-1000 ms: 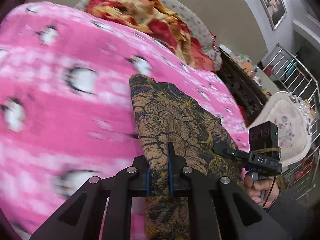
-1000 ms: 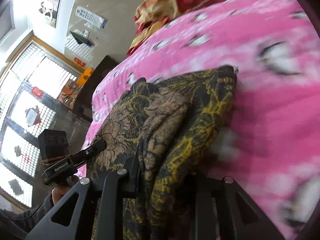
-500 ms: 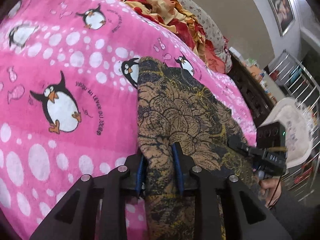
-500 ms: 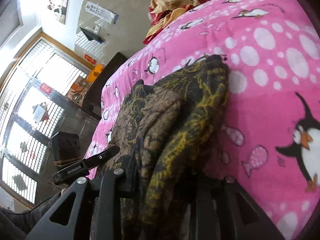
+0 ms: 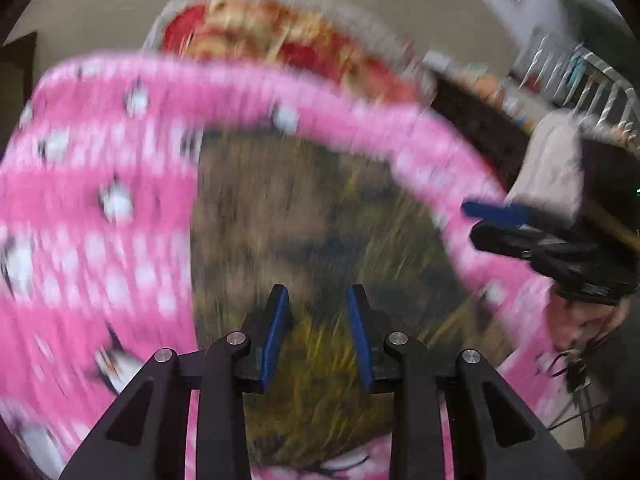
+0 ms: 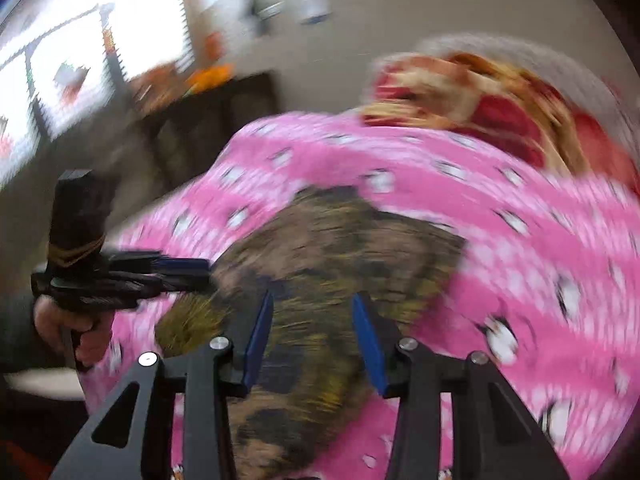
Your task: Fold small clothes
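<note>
A brown, black and yellow patterned garment (image 5: 300, 220) (image 6: 340, 248) lies folded on the pink penguin blanket (image 5: 100, 200) (image 6: 520, 260). Both views are blurred by motion. My left gripper (image 5: 318, 300) hangs over the garment's near end with its jaws opening and nothing pinched between the blue pads. My right gripper (image 6: 312, 304) is also over the near end, its jaws opening wider, with the cloth below them and not gripped. In the left wrist view the right gripper (image 5: 480, 224) sits at the right edge, held by a hand. In the right wrist view the left gripper (image 6: 208, 276) is at the garment's left side.
A red and yellow quilt (image 5: 280, 36) (image 6: 480, 92) is heaped at the blanket's far end. A dark wooden cabinet (image 5: 472, 120) (image 6: 208, 120) stands beyond the bed edge. A pale chair (image 5: 552, 168) and a metal railing (image 5: 592, 88) are at the right. Bright windows (image 6: 80, 60) fill the upper left.
Both grippers were shut on the garment's near edge; now their jaws stand apart and the cloth lies free on the blanket. Both have pulled back, and the right one has risen and rolled.
</note>
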A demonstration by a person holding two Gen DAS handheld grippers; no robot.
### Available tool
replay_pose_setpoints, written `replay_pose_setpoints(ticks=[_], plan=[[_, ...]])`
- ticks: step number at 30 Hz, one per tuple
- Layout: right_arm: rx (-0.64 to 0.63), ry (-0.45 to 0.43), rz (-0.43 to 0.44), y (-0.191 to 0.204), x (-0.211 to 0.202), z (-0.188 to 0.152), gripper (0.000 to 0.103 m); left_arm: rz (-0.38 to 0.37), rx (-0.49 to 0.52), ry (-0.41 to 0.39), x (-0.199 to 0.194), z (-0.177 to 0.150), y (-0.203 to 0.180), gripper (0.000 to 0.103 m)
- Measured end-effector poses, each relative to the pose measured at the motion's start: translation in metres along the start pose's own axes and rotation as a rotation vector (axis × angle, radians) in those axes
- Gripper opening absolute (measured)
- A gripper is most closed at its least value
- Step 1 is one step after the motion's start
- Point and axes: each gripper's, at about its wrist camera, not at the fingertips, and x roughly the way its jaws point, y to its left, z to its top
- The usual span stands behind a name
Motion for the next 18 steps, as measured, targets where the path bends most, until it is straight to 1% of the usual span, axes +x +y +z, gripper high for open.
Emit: replay_pose_setpoints(ticks=[1,2,3,4,5,7,9,11,14,16,18], plan=[[-0.046,0.048,-0.015,0.008,0.012,-0.008,0.045,0.011,-0.037,0.013,0.01,-0.009,0.005,0.009],[-0.064,0.115,-0.044,0.01,0.028,-0.016,0.045,0.01,-0.049,-0.028,0.008,-0.013,0.005,0.009],[-0.061,0.219,-0.097,0.006,0.053,-0.03,0.047,0.021,-0.051,-0.032,0.009,-0.014,0.003,0.009],[-0.042,0.198,-0.106,0.003,0.059,-0.039,0.051,0.045,-0.049,-0.036,0.009,-0.013,-0.001,0.009],[0.01,0.119,-0.081,-0.003,0.053,-0.045,0.051,0.057,-0.061,-0.034,0.01,-0.013,-0.003,0.01],[0.058,0.102,-0.068,-0.009,0.046,-0.047,0.051,0.077,-0.079,-0.044,0.011,-0.013,-0.006,0.01],[0.05,0.11,-0.091,-0.005,0.04,-0.045,0.051,0.106,-0.074,-0.061,0.012,-0.016,-0.011,0.01],[0.06,0.097,-0.104,-0.001,0.026,-0.044,0.05,0.124,-0.065,-0.081,0.012,-0.018,-0.015,0.011],[0.087,0.065,-0.133,0.007,0.002,-0.048,0.051,0.131,-0.064,-0.104,0.013,-0.021,-0.013,0.011],[0.115,0.061,-0.16,0.012,-0.002,-0.05,0.051,0.129,-0.061,-0.115,0.009,-0.023,-0.012,0.012],[0.165,0.058,-0.166,0.009,-0.008,-0.066,0.052,0.118,-0.062,-0.126,0.009,-0.023,-0.012,0.014]])
